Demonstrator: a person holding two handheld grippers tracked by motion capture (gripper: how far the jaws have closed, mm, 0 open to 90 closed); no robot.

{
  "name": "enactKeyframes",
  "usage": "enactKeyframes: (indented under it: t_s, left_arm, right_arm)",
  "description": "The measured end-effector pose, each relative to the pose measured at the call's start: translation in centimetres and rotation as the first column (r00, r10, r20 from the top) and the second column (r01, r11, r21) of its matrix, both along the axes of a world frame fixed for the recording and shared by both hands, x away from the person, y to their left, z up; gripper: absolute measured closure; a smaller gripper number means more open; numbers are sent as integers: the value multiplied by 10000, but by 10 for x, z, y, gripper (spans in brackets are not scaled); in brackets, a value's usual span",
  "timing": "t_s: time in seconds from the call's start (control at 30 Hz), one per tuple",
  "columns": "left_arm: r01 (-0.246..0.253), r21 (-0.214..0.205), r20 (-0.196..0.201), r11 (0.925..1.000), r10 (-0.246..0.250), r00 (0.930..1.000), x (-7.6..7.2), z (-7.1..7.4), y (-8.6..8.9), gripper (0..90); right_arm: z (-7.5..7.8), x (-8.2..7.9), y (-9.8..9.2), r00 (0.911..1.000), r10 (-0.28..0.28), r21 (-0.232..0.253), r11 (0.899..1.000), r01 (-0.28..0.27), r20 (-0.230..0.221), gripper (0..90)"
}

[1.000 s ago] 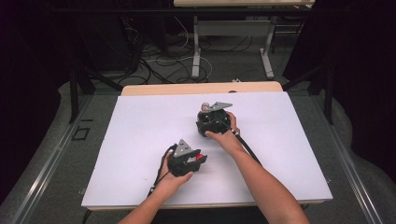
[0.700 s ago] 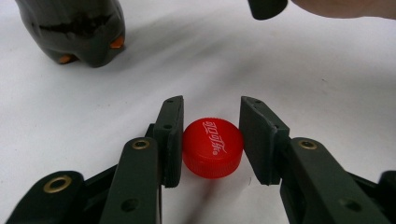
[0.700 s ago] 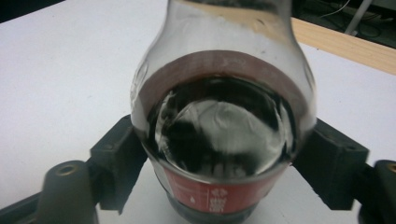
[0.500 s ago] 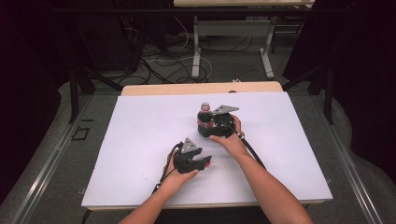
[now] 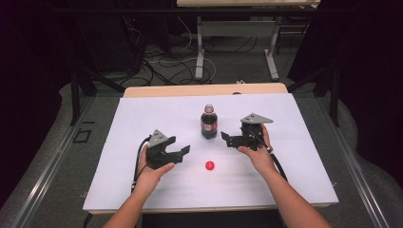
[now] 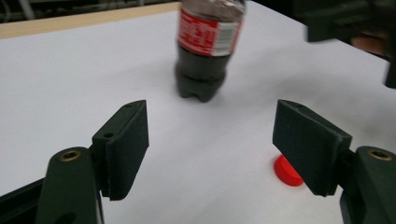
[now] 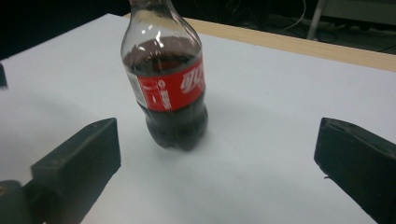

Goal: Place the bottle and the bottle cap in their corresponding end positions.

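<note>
high view: cola bottle (image 5: pixel 209 122) upright, red cap (image 5: pixel 209 165) loose; left gripper (image 5: pixel 181 153), right gripper (image 5: pixel 227 139) wide.

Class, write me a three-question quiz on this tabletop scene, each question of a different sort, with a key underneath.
1. True or false: the bottle stands upright.
2. Which gripper is nearer the red cap? A) left gripper B) right gripper C) neither, the cap is on the bottle
3. Fill in: both grippers' jaws are ____.

Key: 1 true. 2 A, judging by the left gripper view, where the cap lies just beyond one jaw. 3 open, holding nothing.
</note>
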State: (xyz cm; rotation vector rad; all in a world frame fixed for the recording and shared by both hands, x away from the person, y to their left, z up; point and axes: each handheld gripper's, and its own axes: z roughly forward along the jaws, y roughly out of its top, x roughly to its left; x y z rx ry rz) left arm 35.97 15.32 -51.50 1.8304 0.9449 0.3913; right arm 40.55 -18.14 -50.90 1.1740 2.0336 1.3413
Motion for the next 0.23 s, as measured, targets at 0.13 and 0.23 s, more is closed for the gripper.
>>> enactKeyframes:
  t_s: [0.13, 0.23]
  left_arm:
    - [-461, -260, -186, 9986, 456, 9988, -5, 2, 24, 231]
    - [-729, -321, -244, 9968, 721, 9971, -8, 0, 36, 159]
  right_arm:
    - [-3, -19, -15, 9996, -272, -527, 9982, 274, 43, 0]
    - [-8, -32, -29, 9989, -468, -499, 9977, 466, -33, 0]
